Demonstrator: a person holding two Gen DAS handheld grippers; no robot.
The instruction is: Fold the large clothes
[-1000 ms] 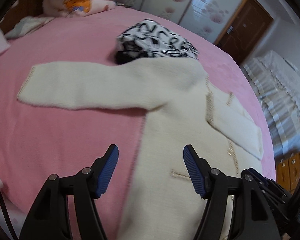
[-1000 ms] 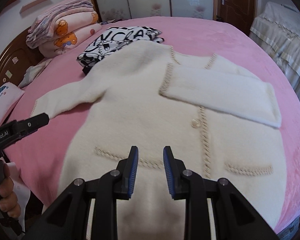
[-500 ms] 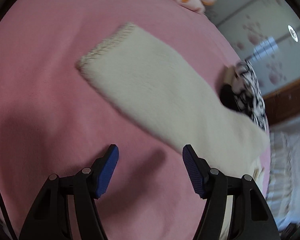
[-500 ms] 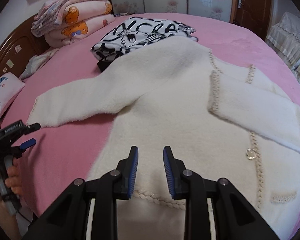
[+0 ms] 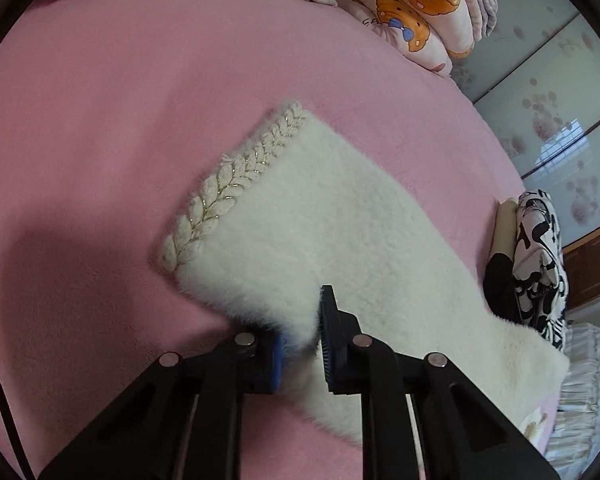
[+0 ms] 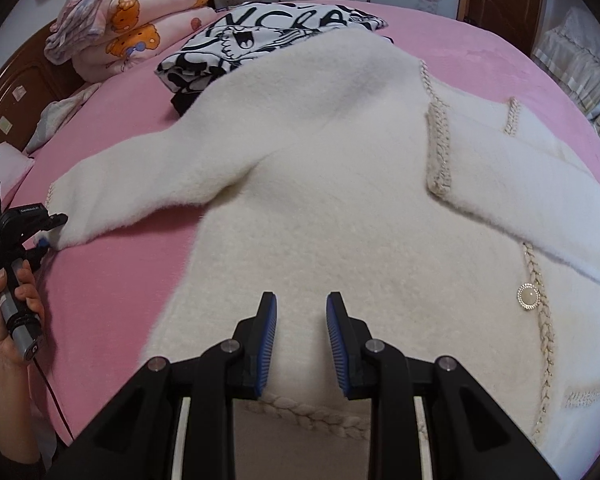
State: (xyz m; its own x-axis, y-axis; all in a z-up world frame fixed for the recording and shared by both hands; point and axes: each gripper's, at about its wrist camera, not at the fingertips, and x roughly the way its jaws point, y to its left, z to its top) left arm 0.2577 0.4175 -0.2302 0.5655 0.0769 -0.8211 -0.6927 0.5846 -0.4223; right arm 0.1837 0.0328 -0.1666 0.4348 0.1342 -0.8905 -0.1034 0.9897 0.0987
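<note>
Two grippers were in my feeds. My left gripper (image 5: 300, 332) had its blue pads pinched on the lower edge of the outstretched sleeve (image 5: 320, 236) of the cream cardigan (image 6: 340, 184), a little way in from the braided cuff (image 5: 236, 184); fluffy fabric bulged up between the pads. From the right wrist camera I could see that same gripper (image 6: 46, 236) at the left edge of the bed (image 6: 112, 292), held in a bare hand (image 6: 8, 312), its tip meeting the end of the sleeve.

My right gripper (image 6: 301, 344) hovered above the lower part of the cardigan's body, its fingers (image 6: 266, 340) slightly parted and closed on nothing; I could not tell whether they touched the fleece.

The cardigan lay front-up across the middle of the pink bed, its hem toward the near edge. The other sleeve (image 6: 540, 208) lay folded across the chest, with a round pearl-like button (image 6: 528, 297) just below it on the braided front trim.

Toward the far edge of the bed, a black-and-white printed garment (image 6: 268, 36) sat touching the cardigan's collar end. A stack of folded pink cartoon-print blankets (image 6: 128, 24) sat near the far left corner.
</note>
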